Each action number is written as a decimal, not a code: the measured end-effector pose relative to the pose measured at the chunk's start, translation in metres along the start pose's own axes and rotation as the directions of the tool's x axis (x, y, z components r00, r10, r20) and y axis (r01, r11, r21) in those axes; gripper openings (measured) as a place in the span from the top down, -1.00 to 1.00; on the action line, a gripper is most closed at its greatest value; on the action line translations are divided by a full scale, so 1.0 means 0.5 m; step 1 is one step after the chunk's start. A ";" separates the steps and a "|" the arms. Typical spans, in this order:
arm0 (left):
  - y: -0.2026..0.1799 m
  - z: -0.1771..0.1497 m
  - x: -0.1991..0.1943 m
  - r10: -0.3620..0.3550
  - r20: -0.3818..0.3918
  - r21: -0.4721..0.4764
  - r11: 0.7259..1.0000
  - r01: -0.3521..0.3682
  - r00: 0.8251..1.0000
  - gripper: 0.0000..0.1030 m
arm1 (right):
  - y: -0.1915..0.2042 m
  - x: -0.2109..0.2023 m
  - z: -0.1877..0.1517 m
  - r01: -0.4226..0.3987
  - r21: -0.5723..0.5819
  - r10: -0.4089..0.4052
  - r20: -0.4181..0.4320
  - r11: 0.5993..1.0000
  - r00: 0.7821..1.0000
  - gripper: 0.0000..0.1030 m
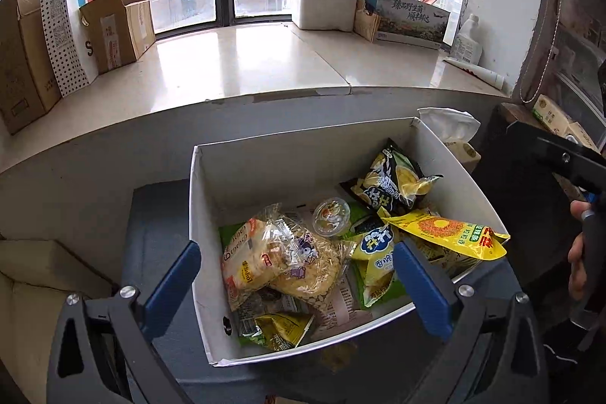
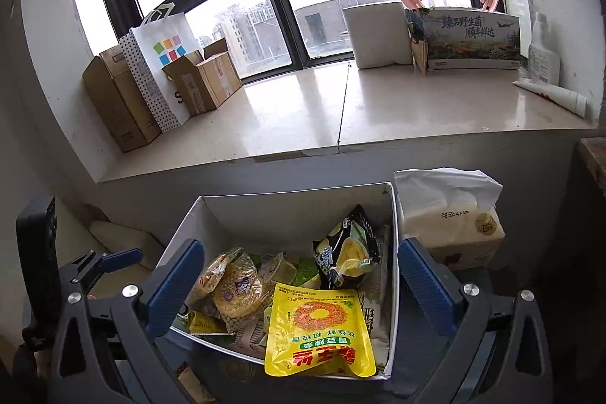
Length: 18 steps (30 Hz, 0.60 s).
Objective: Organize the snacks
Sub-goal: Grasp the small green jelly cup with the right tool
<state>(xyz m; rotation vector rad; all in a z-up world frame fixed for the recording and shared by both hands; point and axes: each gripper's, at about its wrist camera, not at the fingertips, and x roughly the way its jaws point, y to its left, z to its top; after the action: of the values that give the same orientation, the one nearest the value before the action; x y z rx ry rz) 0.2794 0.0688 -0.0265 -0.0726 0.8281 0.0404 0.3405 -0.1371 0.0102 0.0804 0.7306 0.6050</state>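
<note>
The snacks lie piled in the white box point(image 1: 212, 173) under the windowsill, so they stay together. Both the left gripper point(image 1: 295, 271) and the right gripper point(image 2: 299, 275) hover above with fingers wide, holding nothing.

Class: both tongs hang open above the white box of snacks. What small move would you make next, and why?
Probably lower the right tongs onto the yellow pouch: it lies on top of the pile in the white box, overhanging the near rim, and the jaws are open and empty.
</note>
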 end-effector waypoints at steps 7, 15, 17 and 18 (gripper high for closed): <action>-0.012 -0.017 -0.041 0.000 0.025 0.019 1.000 0.000 1.000 -1.00 | 0.022 -0.029 -0.010 -0.027 -0.024 0.027 0.028 0.999 0.999 -1.00; -0.005 -0.091 -0.138 -0.020 0.077 0.022 1.000 0.018 0.997 -1.00 | 0.069 -0.124 -0.082 -0.104 -0.078 0.111 0.088 0.992 0.990 -1.00; -0.001 -0.128 -0.170 -0.043 0.096 0.006 0.999 0.042 0.994 -1.00 | 0.082 -0.149 -0.120 -0.113 -0.104 0.123 0.091 0.988 0.988 -1.00; 0.000 -0.148 -0.182 -0.053 0.103 0.004 0.999 0.053 0.993 -1.00 | 0.087 -0.161 -0.140 -0.114 -0.113 0.125 0.096 0.987 0.987 -1.00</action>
<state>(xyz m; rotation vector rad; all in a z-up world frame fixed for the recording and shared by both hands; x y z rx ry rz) 0.1637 0.0622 -0.0091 -0.0904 0.7231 -0.0066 0.2268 -0.1545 0.0181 0.0560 0.5952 0.7489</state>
